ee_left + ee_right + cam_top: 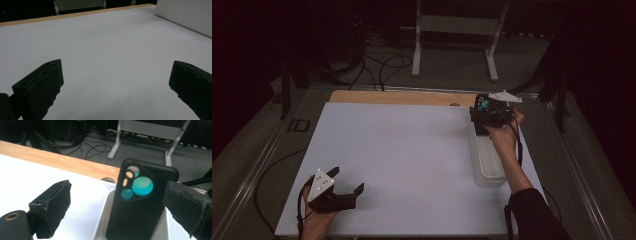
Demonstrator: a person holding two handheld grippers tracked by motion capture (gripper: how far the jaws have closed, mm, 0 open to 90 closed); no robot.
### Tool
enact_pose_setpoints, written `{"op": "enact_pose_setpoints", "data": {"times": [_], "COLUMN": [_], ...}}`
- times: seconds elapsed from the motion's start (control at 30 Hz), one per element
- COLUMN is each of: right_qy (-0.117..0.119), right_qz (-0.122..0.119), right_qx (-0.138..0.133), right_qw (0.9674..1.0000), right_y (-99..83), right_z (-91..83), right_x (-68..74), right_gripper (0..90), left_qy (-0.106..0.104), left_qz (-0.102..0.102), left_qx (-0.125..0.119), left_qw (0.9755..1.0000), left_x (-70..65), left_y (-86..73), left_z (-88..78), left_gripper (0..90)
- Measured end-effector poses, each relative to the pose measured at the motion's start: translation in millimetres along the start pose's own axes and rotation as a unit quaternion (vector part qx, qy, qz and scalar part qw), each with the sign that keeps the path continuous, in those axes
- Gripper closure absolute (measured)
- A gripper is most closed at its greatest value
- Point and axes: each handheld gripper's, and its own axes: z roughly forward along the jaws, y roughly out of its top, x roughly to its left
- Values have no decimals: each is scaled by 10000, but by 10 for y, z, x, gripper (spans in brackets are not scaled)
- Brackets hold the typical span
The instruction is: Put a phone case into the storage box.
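Because our right claw [117, 202] is spread wide, the black phone case [140, 202] can stand between its two black jaws. The right jaw looks like it touches the side of the case, and the left jaw is well apart from it. So we are not pinching the case yet. We think the claw is set around it like this so that one squeeze will grab it.

The case stands up tall in a long white tray [486, 162]. Its back faces us, and we can see blue-green through its round camera holes. From above, the tray lies on the right side of the white board [397, 160], and our right hand [502, 134] holds the claw over the tray's far end.

Our left claw [346, 187] rests at the near left of the board, far from the case. It is spread wide too and holds nothing. We think it is just waiting there, out of the way.
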Motion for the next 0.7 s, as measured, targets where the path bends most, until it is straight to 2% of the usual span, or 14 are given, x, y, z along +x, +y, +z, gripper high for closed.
{"op": "enact_pose_setpoints", "data": {"times": [0.1, 0.2, 0.33, 0.43, 0.47, 0.7], "right_qy": [100, 343, 544, 570, 628, 742], "right_qz": [-13, 15, -44, -46, -165, -303], "right_qx": [-35, -222, -389, -424, -536, -642], "right_qw": [9999, 9992, 9977, 9975, 9964, 9947], "right_y": [-34, -99, -199, -233, -352, -551], "right_z": [-71, -263, -464, -515, -658, -877], "right_x": [12, 37, 74, 87, 137, 192], "right_gripper": [75, 75, 76, 76, 76, 79], "left_qy": [11, 12, 21, 18, 20, 49], "left_qz": [20, 34, 29, 44, 51, 118], "left_qx": [19, 13, 12, 6, 7, -15], "left_qw": [10000, 10000, 10000, 10000, 10000, 9999], "left_x": [-7, -10, -6, -11, -12, -32], "left_y": [2, 7, 9, 17, 20, 41], "left_z": [4, 4, 2, -1, -2, -11], "left_gripper": [0, 0, 0, 0, 0, 0]}}
